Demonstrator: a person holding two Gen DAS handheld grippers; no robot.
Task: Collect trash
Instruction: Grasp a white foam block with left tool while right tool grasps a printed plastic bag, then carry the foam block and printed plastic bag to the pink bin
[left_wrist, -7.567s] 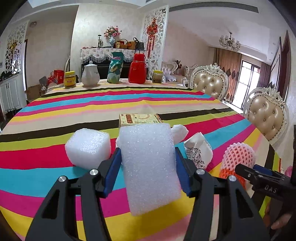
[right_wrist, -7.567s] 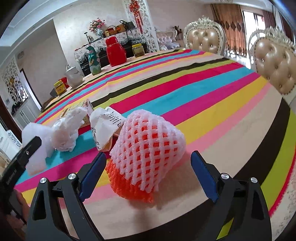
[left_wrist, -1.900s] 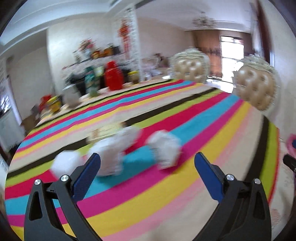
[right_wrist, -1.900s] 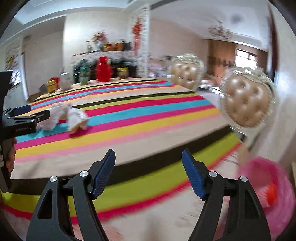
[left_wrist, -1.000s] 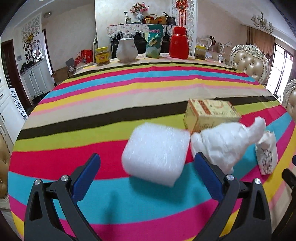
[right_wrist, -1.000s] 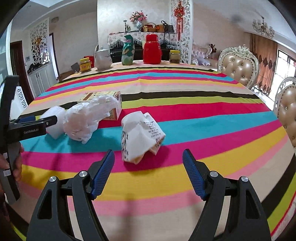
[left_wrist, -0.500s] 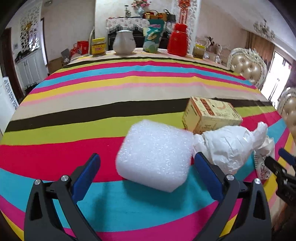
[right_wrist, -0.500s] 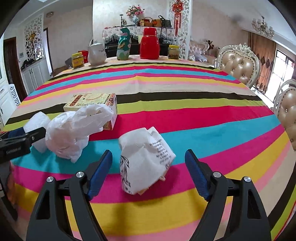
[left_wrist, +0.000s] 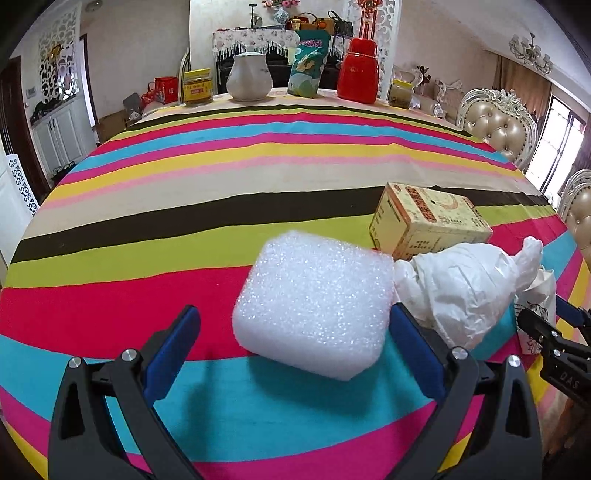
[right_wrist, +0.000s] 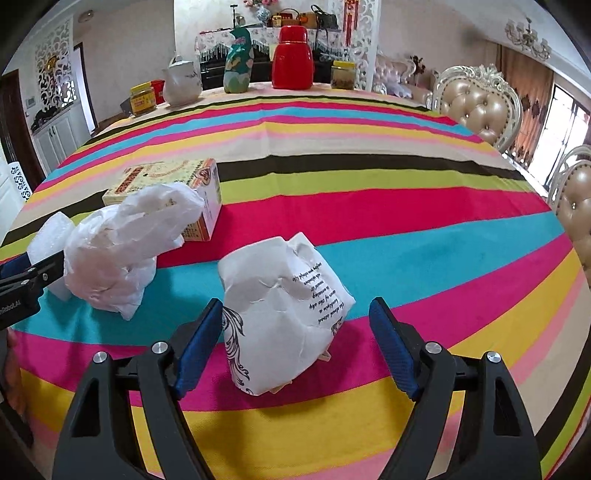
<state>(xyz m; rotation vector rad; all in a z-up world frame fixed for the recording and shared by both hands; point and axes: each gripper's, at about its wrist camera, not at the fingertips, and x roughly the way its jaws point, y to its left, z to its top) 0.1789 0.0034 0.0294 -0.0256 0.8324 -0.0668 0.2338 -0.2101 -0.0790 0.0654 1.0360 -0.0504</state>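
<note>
A white foam block (left_wrist: 314, 302) lies on the striped tablecloth between the wide-apart fingers of my left gripper (left_wrist: 293, 347), which is open; its right pad is next to the block's side. My right gripper (right_wrist: 295, 350) is open around a crumpled white paper bag with black print (right_wrist: 284, 314), the left pad almost at the bag. A crumpled white plastic bag (right_wrist: 122, 251) and a yellowish cardboard box (right_wrist: 173, 192) lie between the two. The left wrist view shows the plastic bag (left_wrist: 469, 291), the box (left_wrist: 428, 221) and the right gripper's tip (left_wrist: 554, 343).
Along the table's far edge stand a yellow jar (left_wrist: 197, 86), a white teapot (left_wrist: 249, 75), a green snack bag (left_wrist: 308, 62), a red thermos (left_wrist: 357, 70) and a small jar (left_wrist: 400, 94). Padded chairs (right_wrist: 476, 103) stand at the right. The near table edge is just below both grippers.
Both grippers have closed in on the table: the foam block now sits between the left fingers and the paper bag between the right ones. The foam piece and fruit net held earlier are gone.
</note>
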